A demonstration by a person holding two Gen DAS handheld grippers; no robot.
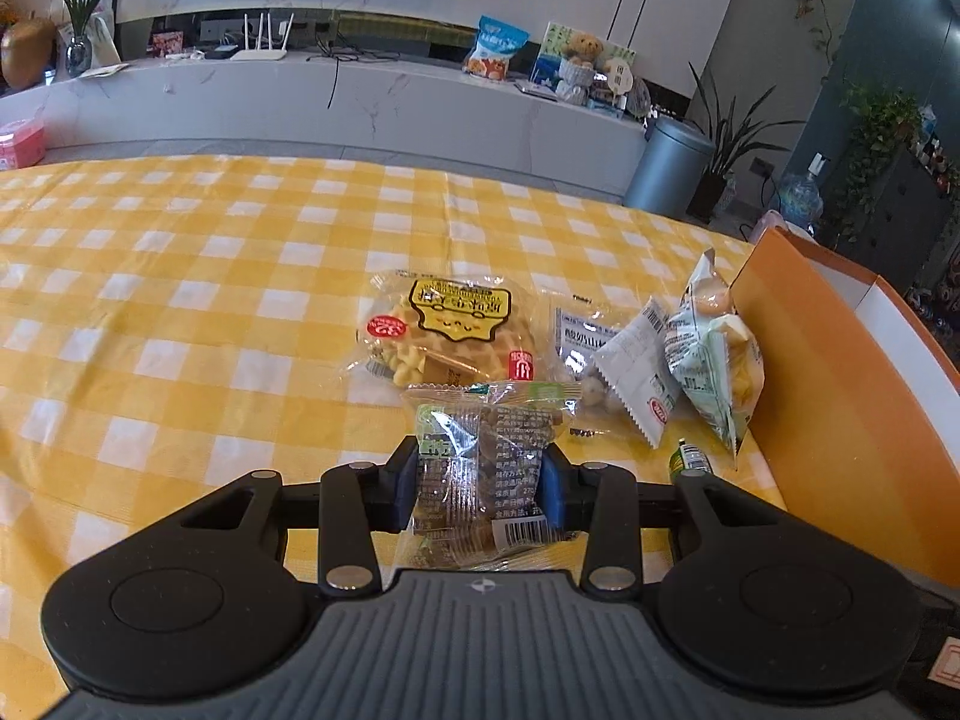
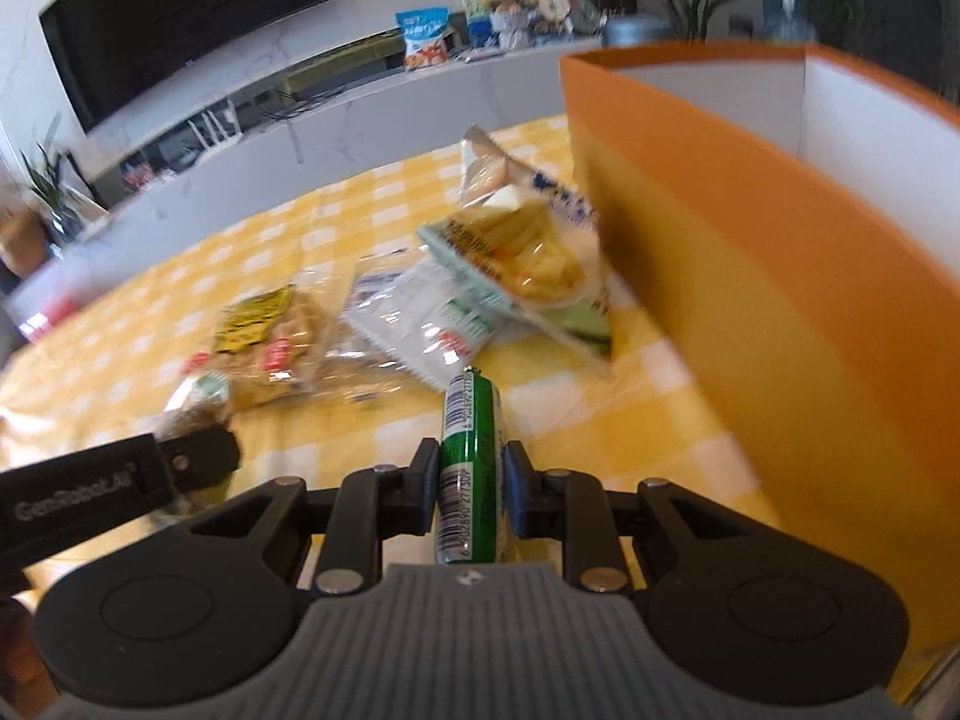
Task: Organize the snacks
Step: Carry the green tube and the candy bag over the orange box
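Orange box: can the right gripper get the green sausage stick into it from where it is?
Probably yes. The right gripper is shut on the green sausage stick, and the orange box stands close on its right, top open. Nothing lies between them; only the box's tall near wall must be cleared.

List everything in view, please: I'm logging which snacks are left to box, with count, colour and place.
Brown cake packet: one, clear wrap, held in left claw.
Green sausage stick: one, green and white, held in right claw.
Waffle packet: one, yellow label, on tablecloth.
Clear packet: one, white label, right of waffle.
White sachet: one, on the clear packet.
Yellow chips bag: one, pale green, leaning against box.
Box: one, orange, right side.
Tablecloth: one, yellow-white check.
Left claw: shut on packet.
Right claw: shut on stick.
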